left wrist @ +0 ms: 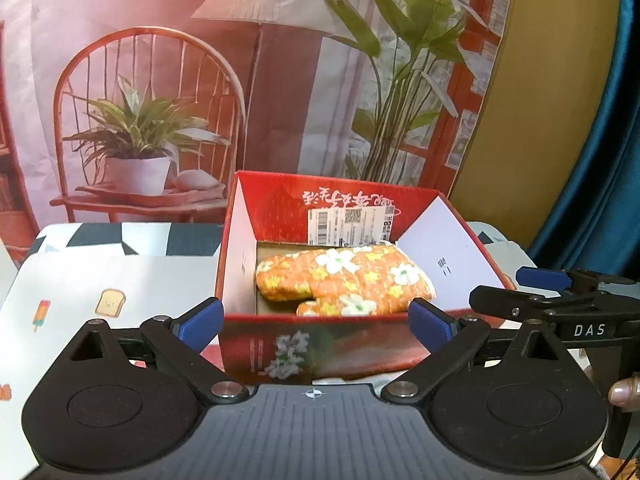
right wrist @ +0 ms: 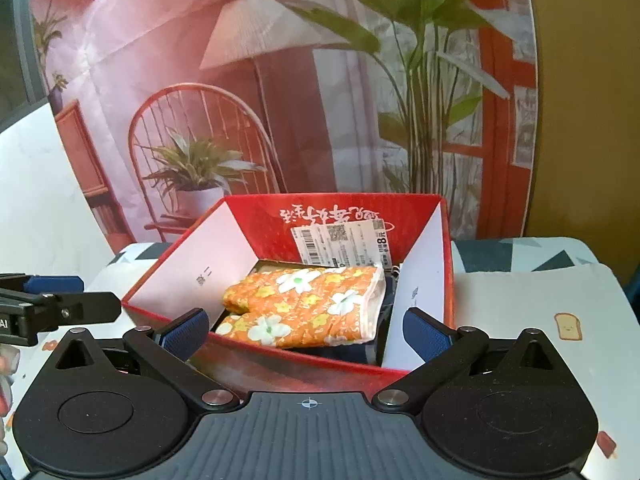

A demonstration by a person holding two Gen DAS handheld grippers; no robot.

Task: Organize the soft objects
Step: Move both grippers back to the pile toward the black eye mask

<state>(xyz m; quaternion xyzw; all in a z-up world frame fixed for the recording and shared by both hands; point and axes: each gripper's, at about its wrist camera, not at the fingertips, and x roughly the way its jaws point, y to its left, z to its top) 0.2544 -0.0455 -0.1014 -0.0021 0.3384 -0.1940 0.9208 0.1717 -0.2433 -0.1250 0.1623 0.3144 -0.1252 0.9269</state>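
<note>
A: What's the risk here?

B: The red box (left wrist: 320,344) sits on the table (left wrist: 80,280) with its near wall right under both tongs; I'd guess a low sweep would catch the rim and shove it. The orange flowered mitt (right wrist: 304,304) lies inside on something dark, its white cuff riding up against the right flap, so it could snag.

A: And the tongs?

B: Left tongs (left wrist: 318,320) and right tongs (right wrist: 306,330) hang tilted down at the box, both spread wide, empty.
</note>
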